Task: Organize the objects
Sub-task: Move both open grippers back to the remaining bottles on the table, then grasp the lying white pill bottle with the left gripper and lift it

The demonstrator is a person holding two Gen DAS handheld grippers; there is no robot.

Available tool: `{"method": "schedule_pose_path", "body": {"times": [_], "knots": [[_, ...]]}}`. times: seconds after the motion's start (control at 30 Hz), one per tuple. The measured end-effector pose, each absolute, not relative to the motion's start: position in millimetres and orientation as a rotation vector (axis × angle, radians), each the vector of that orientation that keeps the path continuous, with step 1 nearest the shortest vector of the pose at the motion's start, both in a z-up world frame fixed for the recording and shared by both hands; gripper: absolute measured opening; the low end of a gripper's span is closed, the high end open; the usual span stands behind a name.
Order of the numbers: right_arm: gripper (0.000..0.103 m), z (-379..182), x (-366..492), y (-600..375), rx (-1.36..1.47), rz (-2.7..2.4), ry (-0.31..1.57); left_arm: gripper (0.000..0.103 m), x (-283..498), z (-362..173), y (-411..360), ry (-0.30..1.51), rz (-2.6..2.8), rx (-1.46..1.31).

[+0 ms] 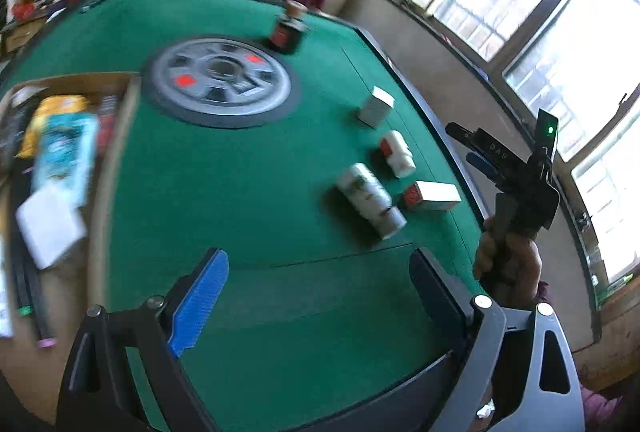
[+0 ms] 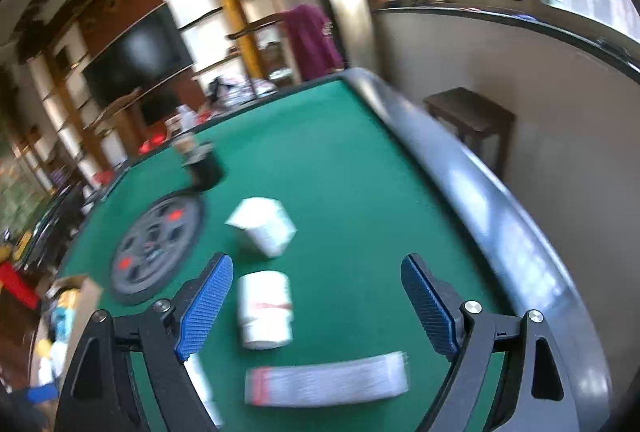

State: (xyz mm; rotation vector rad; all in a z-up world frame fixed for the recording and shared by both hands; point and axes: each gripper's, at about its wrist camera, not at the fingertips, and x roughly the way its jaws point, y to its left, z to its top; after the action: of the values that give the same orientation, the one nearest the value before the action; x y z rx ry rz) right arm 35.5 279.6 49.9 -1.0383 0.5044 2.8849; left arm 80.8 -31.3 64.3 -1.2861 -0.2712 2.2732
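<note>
A loose cluster of small white containers lies on the green table (image 1: 260,172) near its right edge. In the left wrist view, a white box (image 1: 376,106) stands farthest back, a small white bottle with a red label (image 1: 396,154) lies next, then a long white bottle with a printed pattern (image 1: 370,198) lies on its side, and just beside it a flat white box with a red end (image 1: 432,196). The right wrist view shows the same group blurred: the white box (image 2: 264,226), the small bottle (image 2: 266,310) and the flat box (image 2: 326,380), which lies nearest the camera.

Farther back, a dark jar with a tan lid (image 1: 288,28) stands just behind a round grey disc with red marks (image 1: 222,80) set in the middle of the table. At the left edge, an open cardboard box (image 1: 116,160) holds assorted packets.

The left hand-held gripper (image 1: 316,296) hangs over bare felt with its jaws wide apart and nothing between them. The right hand-held gripper (image 2: 316,308) is also spread wide, with the small bottle seen between its blue pads (image 2: 206,306) but not touched by them. A hand (image 1: 506,260) grasps its handle beside the table's edge.
</note>
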Motion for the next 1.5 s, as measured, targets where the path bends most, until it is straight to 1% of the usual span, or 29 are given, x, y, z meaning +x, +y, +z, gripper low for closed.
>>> {"method": "schedule_pose_path", "body": {"times": [0.17, 0.3, 0.5, 0.53, 0.57, 0.6, 0.63, 0.67, 0.7, 1.03, 1.07, 1.1, 1.13, 1.17, 1.2, 1.27, 1.3, 1.37, 1.5], "knots": [[0.090, 36.3, 34.3, 310.6, -1.074, 2.851, 0.745, 0.091, 57.6, 47.4, 24.3, -0.205, 2.261, -1.343], [0.090, 41.9, 43.0, 310.1, -1.035, 2.874, 0.751, 0.091, 37.2, 31.4, 63.7, -0.109, 2.323, -1.377], [0.090, 40.7, 46.0, 311.5, -1.049, 2.890, 0.798, 0.091, 24.2, 13.5, 95.6, 0.081, 2.376, -1.365], [0.090, 40.8, 45.9, 310.4, -1.049, 2.892, 0.797, 0.090, 23.5, 12.5, 97.7, 0.084, 2.373, -1.363], [0.090, 41.0, 46.2, 309.6, -1.049, 2.895, 0.794, 0.082, 23.3, 11.5, 98.7, 0.088, 2.369, -1.357], [0.090, 40.9, 45.9, 309.0, -1.052, 2.898, 0.792, 0.063, 23.2, 10.8, 99.6, 0.107, 2.373, -1.345], [0.091, 40.1, 45.8, 307.8, -1.059, 2.900, 0.790, 0.052, 22.9, 10.3, 100.9, 0.135, 2.377, -1.339], [0.091, 39.1, 45.3, 306.3, -1.070, 2.901, 0.787, 0.035, 22.4, 9.7, 101.7, 0.155, 2.369, -1.333], [0.091, 38.2, 44.7, 305.0, -1.078, 2.900, 0.781, 0.033, 22.2, 9.6, 99.0, 0.167, 2.367, -1.331], [0.091, 28.1, 38.3, 297.0, -1.159, 2.875, 0.707, 0.033, 17.4, 5.8, 63.2, 0.067, 2.397, -1.346], [0.091, 27.0, 38.0, 297.3, -1.165, 2.870, 0.706, 0.037, 17.9, 5.8, 64.7, 0.081, 2.400, -1.344], [0.091, 26.2, 37.8, 297.6, -1.167, 2.867, 0.706, 0.047, 19.2, 5.8, 69.4, 0.114, 2.395, -1.335], [0.091, 25.5, 37.6, 297.7, -1.171, 2.863, 0.707, 0.052, 21.3, 5.0, 76.0, 0.158, 2.384, -1.327], [0.091, 24.3, 36.8, 298.1, -1.177, 2.858, 0.707, 0.054, 22.4, 3.3, 82.1, 0.207, 2.382, -1.320], [0.091, 22.9, 35.9, 298.2, -1.183, 2.851, 0.703, 0.050, 25.3, 2.6, 86.1, 0.250, 2.389, -1.312], [0.091, 21.1, 35.3, 298.1, -1.188, 2.840, 0.695, 0.033, 30.0, 4.0, 85.3, 0.244, 2.371, -1.278], [0.091, 20.4, 35.4, 298.2, -1.186, 2.835, 0.687, 0.033, 32.8, 6.6, 81.5, 0.213, 2.347, -1.262], [0.091, 19.1, 34.6, 297.4, -1.186, 2.823, 0.666, 0.033, 39.8, 14.8, 72.5, 0.205, 2.369, -1.215], [0.091, 20.0, 32.0, 294.4, -1.182, 2.824, 0.636, 0.033, 61.8, 43.7, 41.7, 0.156, 2.412, -1.106]]}}
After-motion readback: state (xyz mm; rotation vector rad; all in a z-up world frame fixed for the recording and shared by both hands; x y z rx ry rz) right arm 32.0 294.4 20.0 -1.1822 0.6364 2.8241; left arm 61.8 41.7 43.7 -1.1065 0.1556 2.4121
